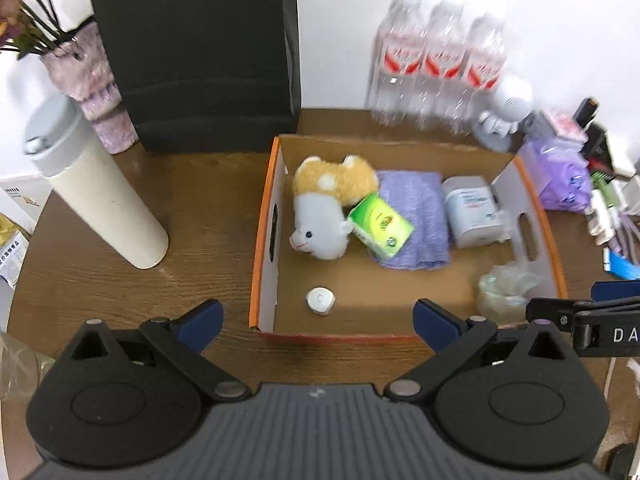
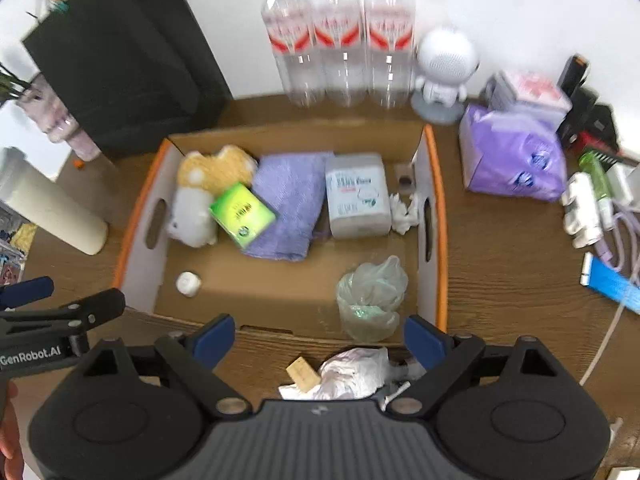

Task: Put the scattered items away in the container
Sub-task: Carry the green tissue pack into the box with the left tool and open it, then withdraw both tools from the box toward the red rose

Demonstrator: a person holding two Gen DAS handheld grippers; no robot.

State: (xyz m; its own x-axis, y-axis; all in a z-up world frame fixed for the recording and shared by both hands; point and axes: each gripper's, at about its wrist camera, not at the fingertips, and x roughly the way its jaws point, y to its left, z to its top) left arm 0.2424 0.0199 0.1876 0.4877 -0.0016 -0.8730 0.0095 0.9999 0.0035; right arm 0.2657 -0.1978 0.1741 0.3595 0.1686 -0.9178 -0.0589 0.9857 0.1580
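Observation:
A cardboard box with an orange rim (image 1: 262,240) (image 2: 438,216) stands on the wooden table. In it lie a plush toy (image 1: 320,216), a green carton (image 1: 382,226), a purple cloth (image 2: 288,204), a white wipes pack (image 2: 356,196), a small white round item (image 1: 320,300), a crumpled tissue (image 2: 404,210) and a cup stuffed with plastic film (image 2: 370,300). My left gripper (image 1: 318,322) hangs open above the box's near wall, with nothing between its fingers. My right gripper (image 2: 320,338) is open too, over a crumpled white wrapper (image 2: 356,372) and a tan card (image 2: 303,374) on the table.
Behind the box stand a black case (image 1: 200,60), three water bottles (image 2: 340,40) and a white robot figure (image 2: 444,64). A cream tumbler (image 1: 100,200) and a vase (image 1: 92,80) are at the left. A purple pack (image 2: 512,156), chargers and cables (image 2: 592,208) crowd the right.

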